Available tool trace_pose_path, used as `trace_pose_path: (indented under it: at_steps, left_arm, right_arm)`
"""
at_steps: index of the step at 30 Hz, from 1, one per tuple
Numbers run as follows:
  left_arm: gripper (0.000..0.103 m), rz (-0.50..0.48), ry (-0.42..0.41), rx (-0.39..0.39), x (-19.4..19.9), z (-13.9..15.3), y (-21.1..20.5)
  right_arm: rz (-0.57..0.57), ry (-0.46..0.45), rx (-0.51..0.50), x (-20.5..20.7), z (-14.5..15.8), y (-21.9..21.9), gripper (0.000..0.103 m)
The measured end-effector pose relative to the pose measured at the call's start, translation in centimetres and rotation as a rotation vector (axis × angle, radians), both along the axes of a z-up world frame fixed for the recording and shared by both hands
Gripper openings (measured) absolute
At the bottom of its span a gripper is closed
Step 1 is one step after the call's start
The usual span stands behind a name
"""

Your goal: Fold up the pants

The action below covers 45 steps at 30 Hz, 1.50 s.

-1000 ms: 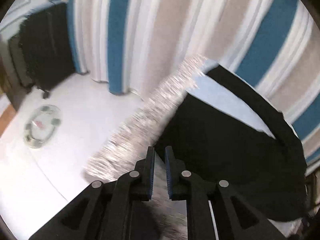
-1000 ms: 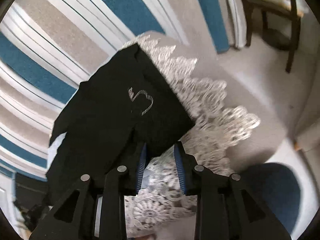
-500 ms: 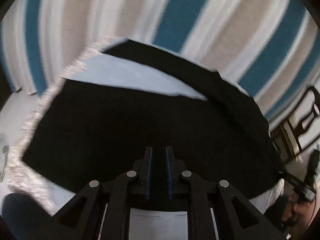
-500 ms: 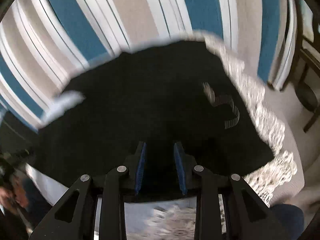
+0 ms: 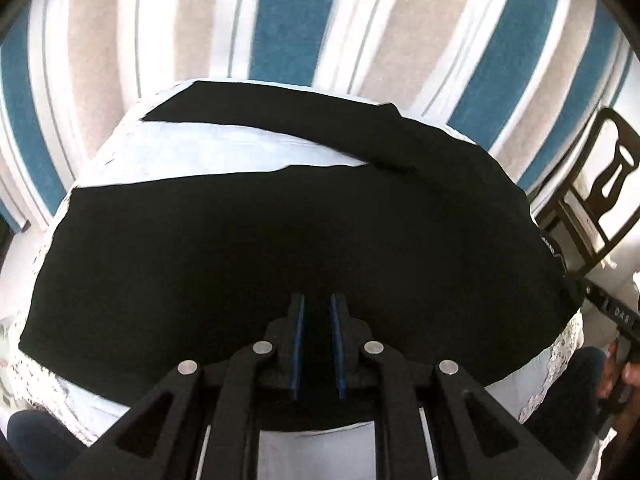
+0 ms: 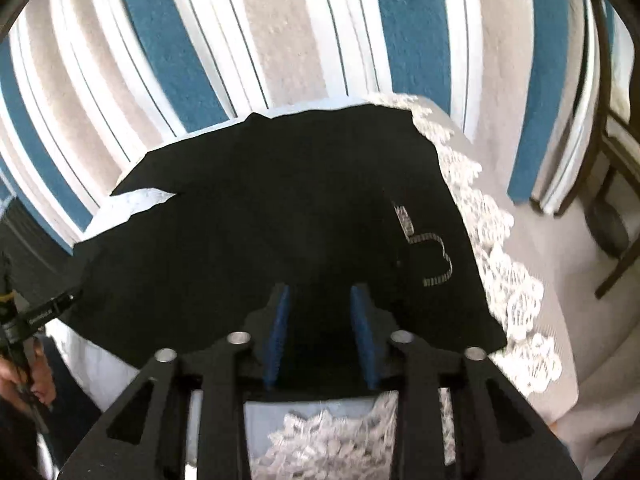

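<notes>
Black pants (image 5: 280, 240) lie spread flat on a small table with a white lace-edged cloth (image 5: 224, 152), legs apart with cloth showing between them. In the right wrist view the pants (image 6: 260, 220) show a silver chain-like emblem (image 6: 430, 248) near the right edge. My left gripper (image 5: 317, 300) hovers over the pants' near edge, jaws a narrow gap apart, nothing between them. My right gripper (image 6: 319, 292) is open and empty over the near edge at the other end.
A blue, beige and white striped rug (image 5: 280, 20) lies beyond the table. A dark wooden chair (image 5: 600, 184) stands at the right. Lace trim (image 6: 500, 264) hangs off the table's right side. The other gripper shows at each view's edge (image 5: 616, 312).
Both grippers swung from the table's sides to face the pants head-on and now hover over the near edge. The jaw gaps look unchanged.
</notes>
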State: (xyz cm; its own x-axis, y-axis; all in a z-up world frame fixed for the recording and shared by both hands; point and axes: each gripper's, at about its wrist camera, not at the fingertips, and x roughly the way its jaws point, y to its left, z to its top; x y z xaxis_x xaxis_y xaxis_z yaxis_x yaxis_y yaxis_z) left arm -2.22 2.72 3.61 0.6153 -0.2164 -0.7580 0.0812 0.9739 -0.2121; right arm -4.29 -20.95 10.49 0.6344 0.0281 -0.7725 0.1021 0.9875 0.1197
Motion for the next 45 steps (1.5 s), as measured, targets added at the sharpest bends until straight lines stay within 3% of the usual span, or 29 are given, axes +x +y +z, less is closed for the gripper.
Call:
trace_pose_path:
  at_steps: [2, 7, 17, 24, 28, 45]
  left_arm:
    - [0.015, -0.015, 0.005, -0.002, 0.3, -0.1, -0.6]
    - [0.015, -0.020, 0.047, 0.073, 1.3, -1.2, -2.5]
    - [0.022, -0.019, 0.013, 0.108, 0.3, 0.5, -3.3]
    - [0.023, -0.041, 0.038, 0.116, -0.1, -0.6, -4.2]
    - [0.025, -0.047, 0.031, 0.142, -0.2, -1.5, -4.7]
    - [0.025, 0.020, 0.023, 0.141, 0.2, -0.2, -2.3]
  right_arm:
    - [-0.021, -0.014, -0.006, 0.7, -0.3, -0.6, 0.039]
    - [-0.136, 0.098, 0.015, 2.4, -3.4, -4.0, 0.039]
    - [0.013, 0.021, 0.000, 0.2, -0.5, 0.4, 0.039]
    - [0.135, 0.067, -0.012, -0.8, -2.7, 3.5, 0.039]
    - [0.149, 0.100, -0.041, -0.9, -4.1, 3.6, 0.039]
    - [0.137, 0.079, -0.010, -1.1, -2.4, 3.9, 0.044]
